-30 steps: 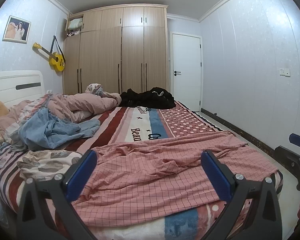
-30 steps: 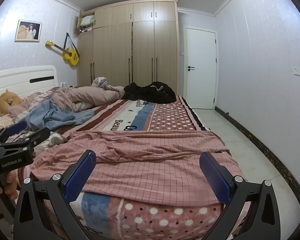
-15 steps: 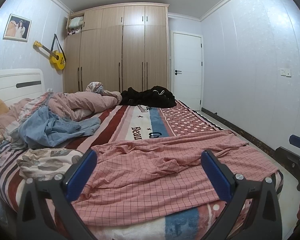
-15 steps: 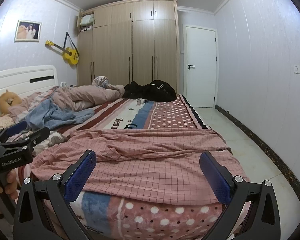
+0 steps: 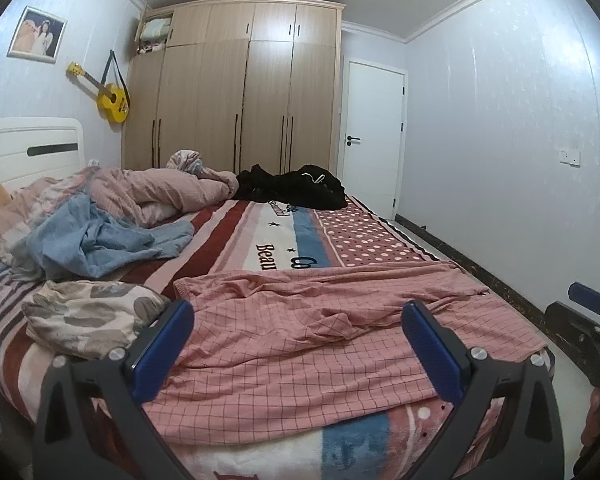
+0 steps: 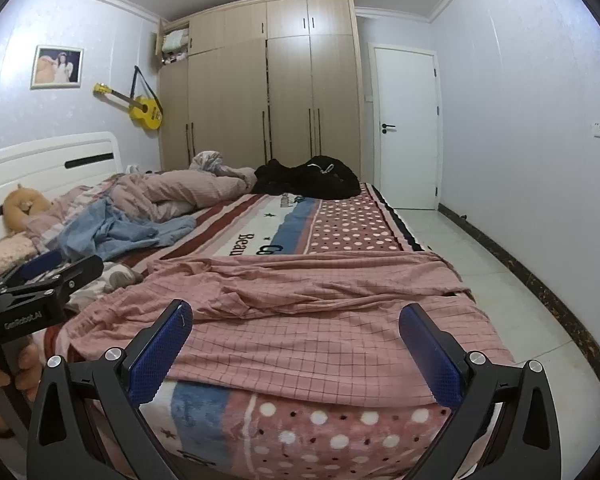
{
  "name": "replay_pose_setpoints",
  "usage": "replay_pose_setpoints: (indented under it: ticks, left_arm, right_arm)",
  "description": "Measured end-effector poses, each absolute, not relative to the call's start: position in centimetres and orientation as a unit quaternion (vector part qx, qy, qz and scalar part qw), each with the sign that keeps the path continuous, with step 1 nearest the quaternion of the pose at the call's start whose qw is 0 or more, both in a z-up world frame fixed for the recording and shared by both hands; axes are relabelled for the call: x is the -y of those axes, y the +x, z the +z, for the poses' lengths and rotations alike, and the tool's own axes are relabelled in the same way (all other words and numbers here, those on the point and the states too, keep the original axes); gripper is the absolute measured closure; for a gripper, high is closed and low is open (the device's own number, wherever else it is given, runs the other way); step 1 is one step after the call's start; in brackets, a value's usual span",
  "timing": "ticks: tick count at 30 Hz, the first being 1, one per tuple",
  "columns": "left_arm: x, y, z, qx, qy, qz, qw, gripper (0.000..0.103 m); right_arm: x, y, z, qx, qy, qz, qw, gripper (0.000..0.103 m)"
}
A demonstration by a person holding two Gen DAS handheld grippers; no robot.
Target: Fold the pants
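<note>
Pink checked pants [image 5: 320, 336] lie spread flat across the near end of the bed, waistband to the left, leg ends to the right; they also show in the right wrist view [image 6: 300, 320]. My left gripper [image 5: 298, 340] is open and empty, held in front of the bed edge above the pants' near hem. My right gripper [image 6: 296, 344] is open and empty, also short of the bed edge. The right gripper shows at the right edge of the left wrist view [image 5: 588, 320]; the left gripper shows at the left of the right wrist view [image 6: 40, 284].
A striped and dotted blanket [image 5: 340, 232] covers the bed. A patterned cloth [image 5: 88, 312] lies left of the pants. Blue clothing [image 5: 100, 240], a pink quilt [image 5: 160, 192] and black clothing [image 5: 296, 188] lie farther back. Tiled floor [image 6: 512, 300] runs along the right. Wardrobe [image 6: 268, 92] and door [image 6: 406, 128] stand behind.
Both cameras have shifted slightly, tilting a little; the pants and both grippers' open jaws look the same.
</note>
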State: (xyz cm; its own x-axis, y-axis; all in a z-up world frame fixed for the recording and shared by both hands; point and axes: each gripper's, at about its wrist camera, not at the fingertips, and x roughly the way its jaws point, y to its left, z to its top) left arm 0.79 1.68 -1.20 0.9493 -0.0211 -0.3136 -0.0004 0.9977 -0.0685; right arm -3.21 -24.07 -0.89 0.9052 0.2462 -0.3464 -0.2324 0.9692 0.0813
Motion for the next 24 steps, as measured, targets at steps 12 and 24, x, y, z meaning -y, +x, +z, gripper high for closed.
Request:
replay_pose_setpoints:
  ticks: [12, 24]
  left_arm:
    - [-6.0, 1.9, -3.4, -0.184, -0.09, 0.02, 0.979, 0.001]
    - [-17.0, 3.2, -13.1, -0.284, -0.172, 0.175, 0.927, 0.001]
  right_arm:
    - [24.7, -1.2, -2.1, -0.202, 0.041, 0.137, 0.969, 0.001]
    - [26.3, 4.0, -6.1, -0.257, 0.048, 0.101, 0.96, 0.001]
